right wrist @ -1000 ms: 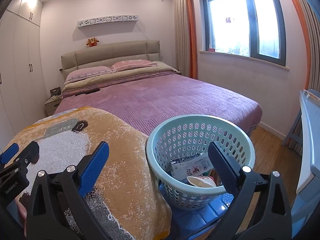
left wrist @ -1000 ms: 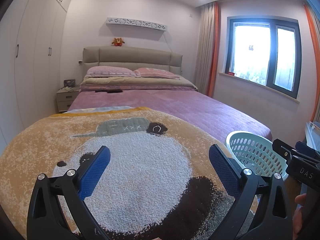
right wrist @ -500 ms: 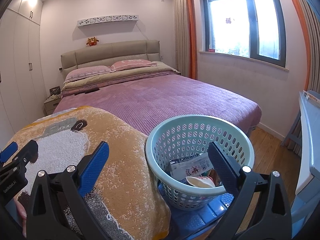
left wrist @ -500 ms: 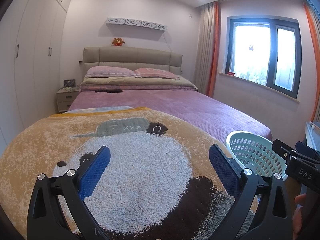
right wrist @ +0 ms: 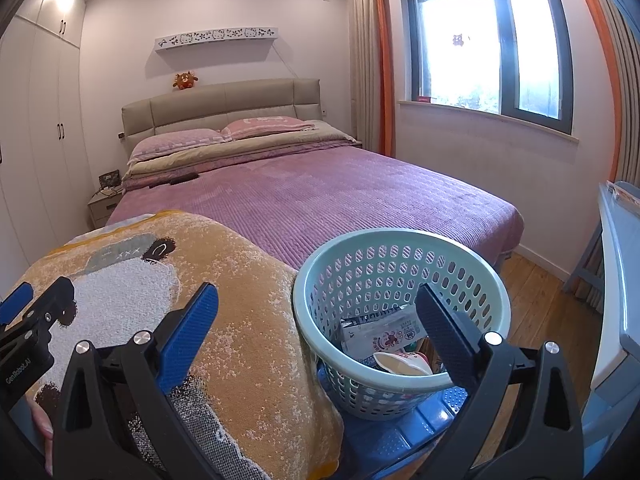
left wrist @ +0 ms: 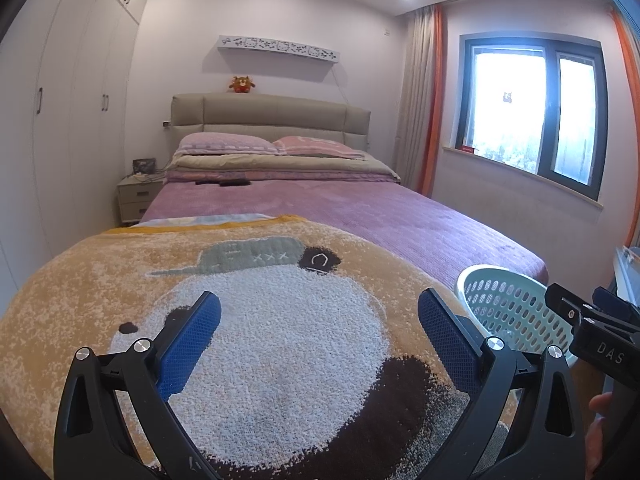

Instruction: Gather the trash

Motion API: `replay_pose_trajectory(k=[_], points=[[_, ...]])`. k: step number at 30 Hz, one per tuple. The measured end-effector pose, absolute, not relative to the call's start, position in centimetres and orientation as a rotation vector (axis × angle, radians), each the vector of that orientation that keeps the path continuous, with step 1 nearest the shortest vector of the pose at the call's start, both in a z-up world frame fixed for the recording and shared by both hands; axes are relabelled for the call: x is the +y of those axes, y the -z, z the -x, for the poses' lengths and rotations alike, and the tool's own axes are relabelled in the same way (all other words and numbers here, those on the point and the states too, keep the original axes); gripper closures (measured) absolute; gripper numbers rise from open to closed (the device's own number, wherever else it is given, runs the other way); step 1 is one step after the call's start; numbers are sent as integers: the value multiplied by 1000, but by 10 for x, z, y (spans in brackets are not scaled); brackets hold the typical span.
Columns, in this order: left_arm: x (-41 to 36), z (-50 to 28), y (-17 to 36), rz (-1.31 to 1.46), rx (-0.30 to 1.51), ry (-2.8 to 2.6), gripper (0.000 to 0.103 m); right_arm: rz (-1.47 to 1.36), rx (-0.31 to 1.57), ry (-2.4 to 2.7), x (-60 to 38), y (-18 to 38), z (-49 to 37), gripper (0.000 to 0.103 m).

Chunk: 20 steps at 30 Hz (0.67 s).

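A pale green perforated basket (right wrist: 400,240) stands on a blue stool at the foot of the bed; it also shows at the right in the left wrist view (left wrist: 508,300). Inside it lie a white printed wrapper (right wrist: 380,334) and a crumpled white piece (right wrist: 402,362). My right gripper (right wrist: 316,324) is open and empty, held just before the basket's near rim. My left gripper (left wrist: 320,332) is open and empty above the bear-pattern blanket (left wrist: 260,320). No loose trash shows on the bed.
A purple bed (right wrist: 320,196) with pillows fills the room's middle. A nightstand (left wrist: 138,196) and white wardrobes (left wrist: 80,120) are at the left, a window (right wrist: 492,48) at the right. A pale table edge (right wrist: 616,272) is at far right over wooden floor (right wrist: 536,292).
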<state>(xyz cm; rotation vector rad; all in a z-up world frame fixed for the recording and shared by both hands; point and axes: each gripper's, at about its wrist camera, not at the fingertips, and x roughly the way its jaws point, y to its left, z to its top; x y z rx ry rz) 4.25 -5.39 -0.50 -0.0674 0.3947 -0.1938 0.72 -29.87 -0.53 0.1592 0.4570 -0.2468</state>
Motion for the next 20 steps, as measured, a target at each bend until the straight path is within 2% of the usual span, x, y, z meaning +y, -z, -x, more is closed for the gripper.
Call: replay_pose_trajectory(k=[11, 20], points=[[-52, -15, -22, -1, 321, 124, 8, -143, 422, 246, -284, -12, 7, 8], [-37, 1, -24, 30, 365, 146, 7, -132, 407, 244, -271, -18, 9, 8]])
